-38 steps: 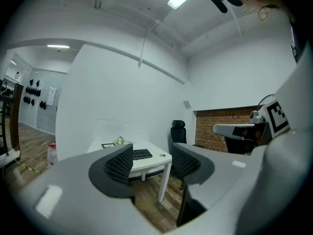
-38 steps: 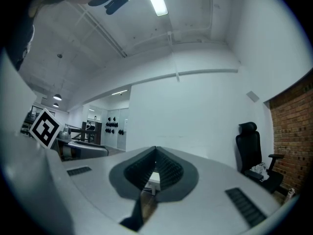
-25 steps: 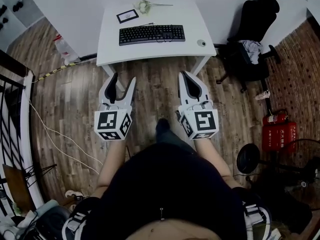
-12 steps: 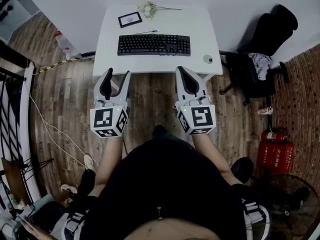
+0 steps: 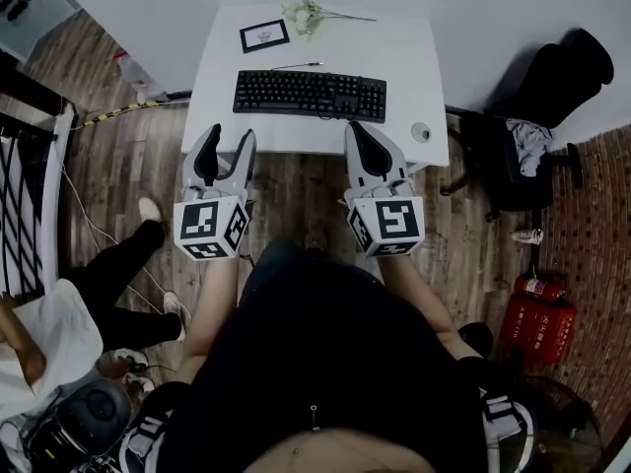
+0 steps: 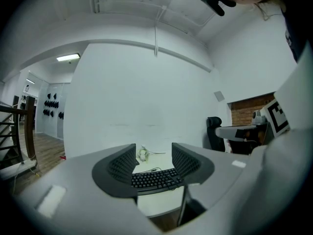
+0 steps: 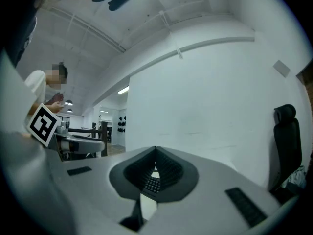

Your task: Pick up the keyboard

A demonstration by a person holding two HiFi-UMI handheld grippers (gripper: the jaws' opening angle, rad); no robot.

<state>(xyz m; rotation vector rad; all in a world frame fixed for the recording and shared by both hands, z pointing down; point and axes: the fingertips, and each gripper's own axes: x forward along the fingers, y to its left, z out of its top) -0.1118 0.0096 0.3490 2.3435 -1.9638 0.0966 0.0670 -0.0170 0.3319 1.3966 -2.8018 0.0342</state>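
Note:
A black keyboard (image 5: 310,95) lies across the middle of the white table (image 5: 414,57), lengthwise left to right. Both grippers hover level over the wood floor just short of the table's near edge, pointing at it. My left gripper (image 5: 228,136) is open with nothing between its fingers; in the left gripper view the keyboard (image 6: 155,178) shows through the gap of the left gripper (image 6: 153,153). My right gripper (image 5: 353,130) is shut and empty. In the right gripper view the right gripper (image 7: 156,152) hides most of the table.
On the table's far side lie a framed picture (image 5: 264,35) and a flower sprig (image 5: 308,13); a round mouse (image 5: 422,132) sits at the right front corner. A black office chair (image 5: 552,97) stands right of the table. A person (image 5: 108,274) crouches left by a stair railing (image 5: 30,185).
Both grippers have moved forward toward the table, which now lies closer beneath their tips. A crouching person has come into view at the left.

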